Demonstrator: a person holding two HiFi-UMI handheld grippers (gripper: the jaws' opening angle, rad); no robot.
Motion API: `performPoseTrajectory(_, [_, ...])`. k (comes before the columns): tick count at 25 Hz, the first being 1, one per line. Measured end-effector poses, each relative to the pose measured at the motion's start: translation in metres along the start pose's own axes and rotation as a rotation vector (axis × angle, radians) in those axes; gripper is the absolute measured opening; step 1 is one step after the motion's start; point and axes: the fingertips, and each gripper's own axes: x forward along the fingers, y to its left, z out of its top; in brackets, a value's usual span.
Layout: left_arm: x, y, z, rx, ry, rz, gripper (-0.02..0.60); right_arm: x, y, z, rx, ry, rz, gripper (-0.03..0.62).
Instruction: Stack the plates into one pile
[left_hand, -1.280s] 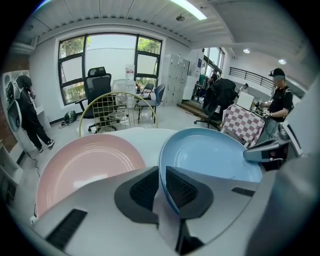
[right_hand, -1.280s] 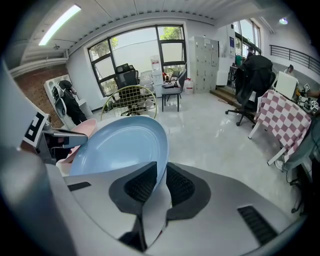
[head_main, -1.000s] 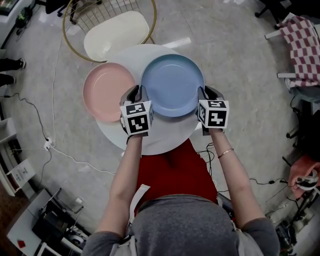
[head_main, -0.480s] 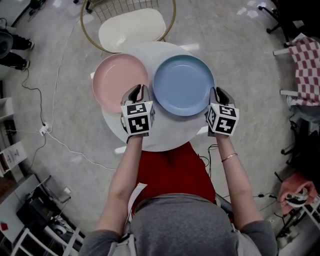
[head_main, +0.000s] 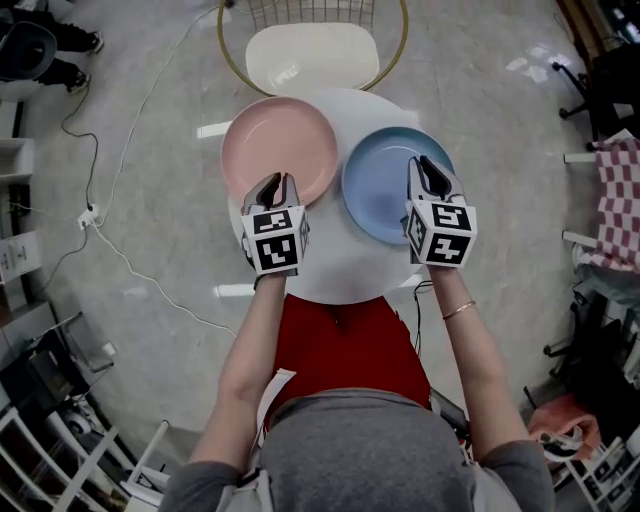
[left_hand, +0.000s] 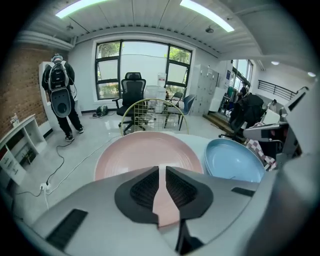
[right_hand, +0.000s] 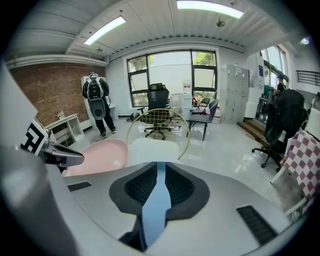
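Note:
A pink plate (head_main: 280, 140) and a blue plate (head_main: 375, 190) lie side by side on a round white table (head_main: 340, 272). My left gripper (head_main: 277, 183) is shut on the near rim of the pink plate (left_hand: 145, 152); the left gripper view shows pink filling the narrow slit between the jaws (left_hand: 161, 187). My right gripper (head_main: 425, 165) is shut on the right side of the blue plate, whose edge (right_hand: 155, 205) runs as a blue strip between its jaws (right_hand: 159, 185). The blue plate (left_hand: 235, 160) reaches past the table's right edge. The right gripper view has the pink plate (right_hand: 97, 152) at its left.
A cream-seated chair with a gold wire hoop (head_main: 312, 55) stands just behind the table. Cables (head_main: 120, 260) trail over the floor at the left, near a standing person (head_main: 40, 45). A chequered cloth (head_main: 620, 200) hangs at the right.
The head view has swung left and the scene sits further right. The blue plate has shifted toward the table's right edge with my right gripper. Both grips look unchanged.

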Motion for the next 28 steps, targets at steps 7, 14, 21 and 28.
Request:
performPoseTrajectory(7, [-0.019, 0.061, -0.016, -0.105, -0.002, 0.144, 0.054, 0.045, 0.081, 0.021, -0.199, 0.027, 0.182, 0.061])
performPoseTrajectory(14, [-0.035, 0.108, -0.032, -0.24, -0.028, 0.24, 0.054, 0.082, 0.134, 0.023, -0.301, 0.093, 0.315, 0.063])
performPoseTrajectory(21, [-0.032, 0.128, -0.045, -0.329, -0.026, 0.268, 0.067, 0.111, 0.157, 0.023, -0.4, 0.134, 0.336, 0.066])
performPoseTrajectory(28, [-0.018, 0.136, -0.052, -0.389, -0.016, 0.262, 0.105, 0.134, 0.161, 0.024, -0.424, 0.152, 0.331, 0.121])
